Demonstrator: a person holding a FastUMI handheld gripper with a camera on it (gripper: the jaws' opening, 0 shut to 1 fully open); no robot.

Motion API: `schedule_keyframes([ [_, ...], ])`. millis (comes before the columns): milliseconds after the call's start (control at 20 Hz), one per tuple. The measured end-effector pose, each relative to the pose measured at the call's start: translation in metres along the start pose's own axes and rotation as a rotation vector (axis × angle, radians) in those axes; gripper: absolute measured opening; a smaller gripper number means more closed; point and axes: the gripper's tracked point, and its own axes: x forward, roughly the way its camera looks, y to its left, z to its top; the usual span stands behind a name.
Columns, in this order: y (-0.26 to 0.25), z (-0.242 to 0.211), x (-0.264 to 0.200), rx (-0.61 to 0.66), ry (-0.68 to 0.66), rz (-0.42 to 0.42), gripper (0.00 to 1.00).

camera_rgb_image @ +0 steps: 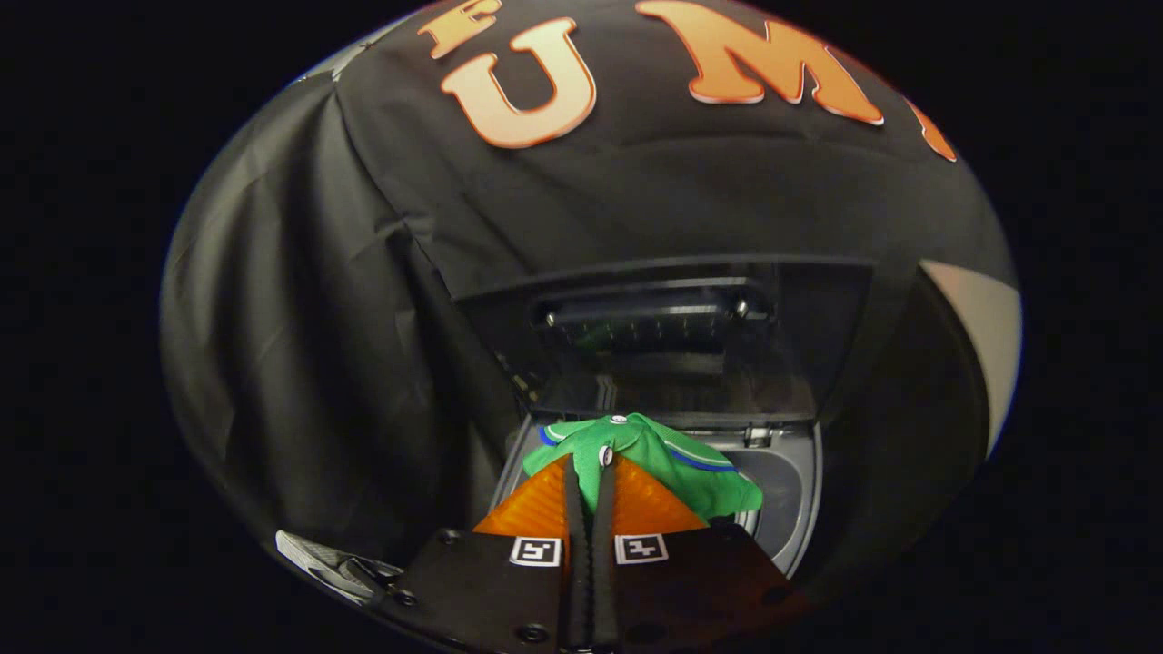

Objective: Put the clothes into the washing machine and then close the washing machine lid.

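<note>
The washing machine [789, 495] sits against the dark cloth wall, its top opening exposed just ahead of the claw. Its lid [672, 336] stands raised and open behind that opening. A green garment [668, 459] with blue and white trim hangs over the opening, pinched at its near edge by the clenched claw [591, 472].

Wrinkled black cloth wall [300, 300] hangs behind and to the left of everything, gathered into deep vertical folds. At the far right a pale, plain panel [986, 336] stands past the cloth's edge.
</note>
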Motion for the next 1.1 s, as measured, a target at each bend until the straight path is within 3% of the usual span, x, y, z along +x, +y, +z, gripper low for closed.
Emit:
schedule_keyframes([
  [500, -0.04, -0.059, 0.105, 0.046, 0.152, -0.094, 0.08],
  [1100, -0.077, -0.12, 0.156, 0.046, 0.198, -0.215, 0.08],
])
